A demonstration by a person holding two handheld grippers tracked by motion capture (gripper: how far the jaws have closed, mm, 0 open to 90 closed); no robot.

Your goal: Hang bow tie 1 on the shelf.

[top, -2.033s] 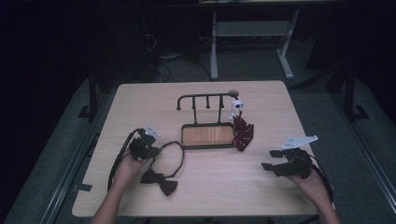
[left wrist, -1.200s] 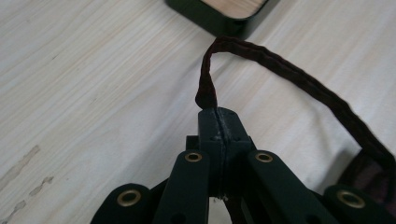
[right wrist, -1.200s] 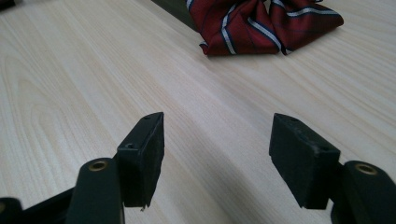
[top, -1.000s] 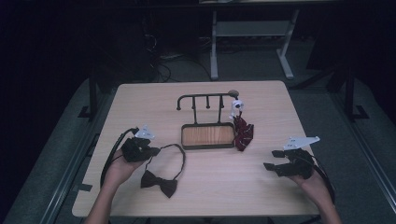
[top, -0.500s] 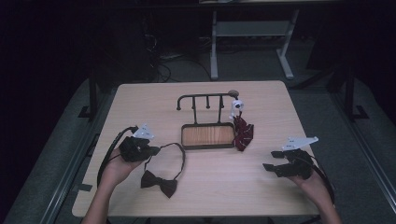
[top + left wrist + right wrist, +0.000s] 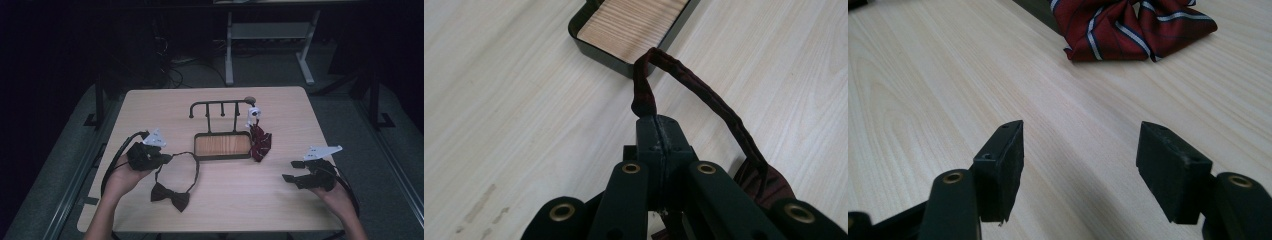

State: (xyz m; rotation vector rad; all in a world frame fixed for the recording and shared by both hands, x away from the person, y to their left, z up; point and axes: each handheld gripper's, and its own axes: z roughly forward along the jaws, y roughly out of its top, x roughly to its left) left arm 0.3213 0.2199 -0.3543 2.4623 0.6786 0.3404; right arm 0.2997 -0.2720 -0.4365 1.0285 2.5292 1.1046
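Observation:
A dark bow tie (image 6: pixel 171 195) lies on the table, its neck strap (image 6: pixel 192 161) looping up toward the rack's tray. My left gripper (image 6: pixel 167 158) is shut on that strap (image 6: pixel 644 95), the band pinched between its closed jaws and arching away to the knot (image 6: pixel 769 187). A red striped bow tie (image 6: pixel 260 143) hangs from the small black hanger rack (image 6: pixel 220 106) and rests beside its wooden tray (image 6: pixel 222 145). My right gripper (image 6: pixel 294 171) hovers open over bare table, with the striped tie (image 6: pixel 1128 27) lying well ahead of its jaws.
The rack's tray (image 6: pixel 629 30) sits just beyond the strap. A white clip figure (image 6: pixel 253 114) perches on the rack's right end. The table edge (image 6: pixel 200 231) runs near my forearms. Dark floor, cables and a grey desk frame (image 6: pixel 270 35) lie behind.
My left gripper has lifted slightly with the strap pinched, pulling the loop taut toward the left. The right gripper has stayed put.

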